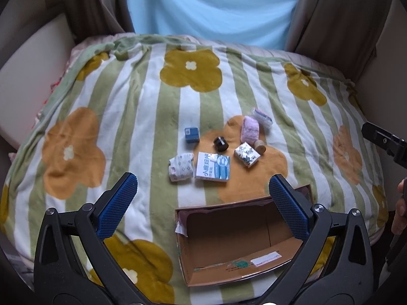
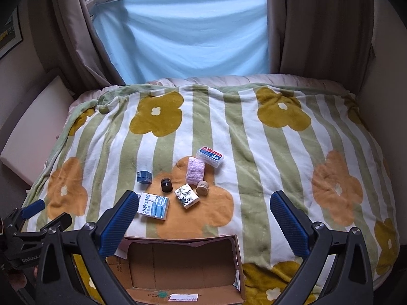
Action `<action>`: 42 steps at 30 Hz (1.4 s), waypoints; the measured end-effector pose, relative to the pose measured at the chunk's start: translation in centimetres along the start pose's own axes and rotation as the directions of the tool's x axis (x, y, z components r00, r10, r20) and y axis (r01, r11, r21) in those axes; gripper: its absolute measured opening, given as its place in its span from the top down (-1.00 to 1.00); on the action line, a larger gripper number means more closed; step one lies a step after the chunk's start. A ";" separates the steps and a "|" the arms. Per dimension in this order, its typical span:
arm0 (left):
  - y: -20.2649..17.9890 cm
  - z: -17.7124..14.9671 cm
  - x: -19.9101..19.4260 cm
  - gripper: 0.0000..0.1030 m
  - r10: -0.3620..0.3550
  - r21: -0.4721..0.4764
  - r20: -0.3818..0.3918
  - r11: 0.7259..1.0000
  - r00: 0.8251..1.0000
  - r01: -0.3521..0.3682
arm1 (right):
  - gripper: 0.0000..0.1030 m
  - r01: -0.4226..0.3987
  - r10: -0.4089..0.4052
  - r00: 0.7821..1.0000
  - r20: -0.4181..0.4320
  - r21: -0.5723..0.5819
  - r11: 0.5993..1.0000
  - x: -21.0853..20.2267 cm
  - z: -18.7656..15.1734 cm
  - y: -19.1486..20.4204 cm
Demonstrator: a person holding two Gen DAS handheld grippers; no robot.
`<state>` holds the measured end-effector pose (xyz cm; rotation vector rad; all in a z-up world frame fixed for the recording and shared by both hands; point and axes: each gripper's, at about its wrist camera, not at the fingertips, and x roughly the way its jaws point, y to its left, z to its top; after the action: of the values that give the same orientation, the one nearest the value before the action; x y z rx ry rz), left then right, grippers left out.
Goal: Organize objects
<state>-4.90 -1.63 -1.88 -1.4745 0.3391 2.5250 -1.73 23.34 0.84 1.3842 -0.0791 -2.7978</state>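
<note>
An open, empty cardboard box (image 1: 229, 244) (image 2: 183, 264) lies on the flowered blanket (image 1: 142, 117) at the near edge. Beyond it lie a blue-white tissue pack (image 1: 213, 168) (image 2: 154, 206), a patterned rolled cloth (image 1: 180, 167), a small blue box (image 1: 192, 134) (image 2: 144, 177), a black jar (image 1: 220, 143) (image 2: 166, 185), a black-white packet (image 1: 247, 154) (image 2: 187, 195), a pink towel roll (image 1: 250, 129) (image 2: 194, 170), a wooden cylinder (image 1: 260, 147) (image 2: 202, 187) and a clear case (image 1: 262, 119) (image 2: 210, 156). My left gripper (image 1: 201, 198) and right gripper (image 2: 201, 211) are open and empty above the box.
A light blue sheet (image 2: 183, 33) hangs over the window between brown curtains (image 2: 318, 25). A white cushion (image 2: 33, 127) stands at the left of the bed. The left gripper also shows at the lower left of the right wrist view (image 2: 33, 218).
</note>
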 end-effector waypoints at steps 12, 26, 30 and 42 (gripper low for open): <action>4.7 0.9 9.5 -0.99 0.006 -0.002 -0.123 1.000 0.992 -0.006 | -0.99 0.001 0.001 0.992 -0.126 0.022 1.000 8.4 1.4 0.3; 9.4 -0.1 23.5 -0.99 -0.057 -0.056 -0.305 0.998 0.951 0.042 | -0.99 0.008 0.014 0.958 -0.285 0.076 0.997 24.1 1.8 0.2; 9.3 -0.3 26.7 -0.99 -0.048 -0.032 -0.349 0.999 0.936 0.039 | -0.99 0.010 0.018 0.948 -0.317 0.087 0.996 27.6 1.7 -0.1; 8.4 -0.2 32.3 -0.97 -0.022 0.031 -0.420 0.999 0.907 0.039 | -0.91 -0.002 0.044 0.919 -0.392 0.107 0.994 34.8 1.4 0.9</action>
<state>-22.76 -7.90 -29.38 -1.9862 0.4199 2.1429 -23.93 21.16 -25.91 1.9264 -0.2344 -2.4654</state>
